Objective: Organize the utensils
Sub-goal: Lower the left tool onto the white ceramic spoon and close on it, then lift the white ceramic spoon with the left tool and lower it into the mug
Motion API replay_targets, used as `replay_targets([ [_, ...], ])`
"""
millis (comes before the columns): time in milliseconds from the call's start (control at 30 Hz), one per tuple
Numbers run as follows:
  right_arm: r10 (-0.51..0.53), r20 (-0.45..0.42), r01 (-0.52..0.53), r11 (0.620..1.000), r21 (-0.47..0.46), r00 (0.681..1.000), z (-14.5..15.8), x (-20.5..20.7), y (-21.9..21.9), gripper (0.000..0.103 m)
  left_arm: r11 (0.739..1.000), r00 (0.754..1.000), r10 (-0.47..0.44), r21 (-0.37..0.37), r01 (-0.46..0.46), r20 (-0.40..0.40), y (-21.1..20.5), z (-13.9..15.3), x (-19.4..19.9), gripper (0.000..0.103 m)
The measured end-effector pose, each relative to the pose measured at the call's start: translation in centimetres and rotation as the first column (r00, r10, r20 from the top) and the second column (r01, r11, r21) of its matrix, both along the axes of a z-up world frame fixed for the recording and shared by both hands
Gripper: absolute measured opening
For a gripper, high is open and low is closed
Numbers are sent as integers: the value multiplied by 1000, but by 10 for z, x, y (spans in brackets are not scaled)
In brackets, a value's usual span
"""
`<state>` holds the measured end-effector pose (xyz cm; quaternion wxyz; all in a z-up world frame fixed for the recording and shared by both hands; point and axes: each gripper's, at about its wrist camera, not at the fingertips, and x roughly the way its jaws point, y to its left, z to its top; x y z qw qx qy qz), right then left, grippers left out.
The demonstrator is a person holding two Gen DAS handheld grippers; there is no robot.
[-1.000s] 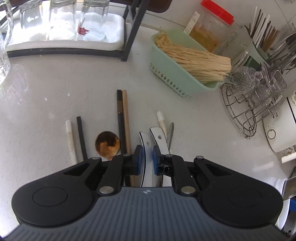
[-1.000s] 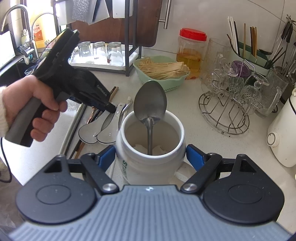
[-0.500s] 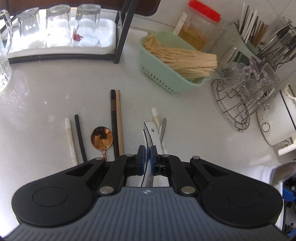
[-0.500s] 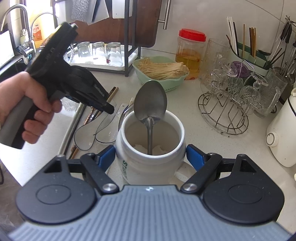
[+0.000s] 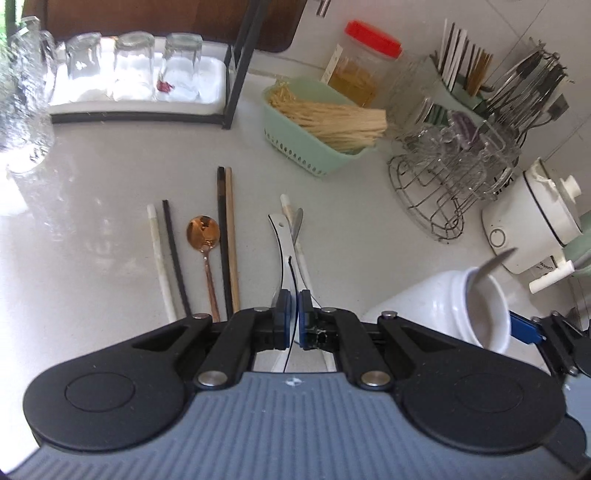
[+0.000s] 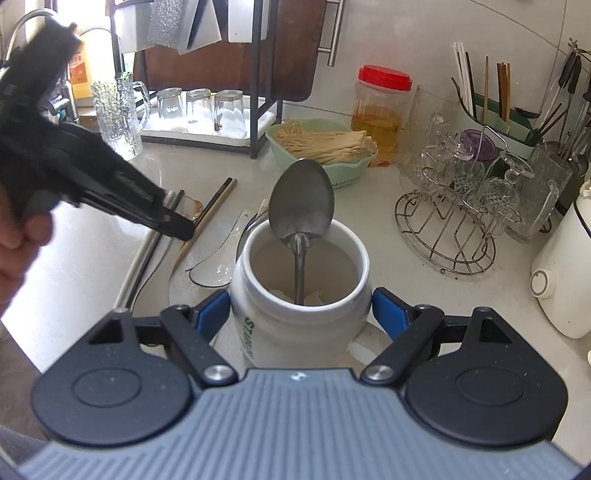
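White ceramic soup spoon (image 5: 290,295) is up off the counter now — your left gripper (image 5: 291,317) pinching it, right gripper (image 6: 301,314) clamping the white ceramic mug (image 6: 299,295) — drop it in.

Place: a home kitchen
Clues: sink tap (image 6: 22,22), drinking glasses (image 5: 133,55), chopstick holder (image 6: 491,107), noodle basket (image 5: 314,136), white countertop (image 5: 92,177)

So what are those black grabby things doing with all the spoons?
A person is tidying utensils with two hand-held tools. The right tool grips a white mug that already has a metal spoon standing in it. The left tool is pinched shut on a white ceramic spoon from the row on the counter. A copper spoon and chopsticks lie on the counter beside it.
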<state>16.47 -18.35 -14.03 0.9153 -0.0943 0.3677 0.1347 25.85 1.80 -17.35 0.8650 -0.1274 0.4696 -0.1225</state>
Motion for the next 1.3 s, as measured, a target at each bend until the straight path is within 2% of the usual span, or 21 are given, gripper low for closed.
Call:
replay_targets([
  [433, -66, 24, 66, 998, 3, 998, -2, -5, 9, 86, 1000, 998, -5, -16, 6, 69, 16, 43, -34, 4],
  [667, -52, 25, 52, 999, -2, 998, -2, -5, 11, 86, 999, 993, 8, -41, -3, 118, 17, 63, -39, 4],
  [933, -13, 22, 13, 1000, -4, 1000, -2, -2, 19, 86, 999, 991, 9, -43, -3, 136, 15, 80, -35, 4],
  [1300, 8, 16, -7, 1000, -12, 1000, -2, -1, 18, 86, 990, 975, 16, -143, 16, 223, -1, 127, -29, 4],
])
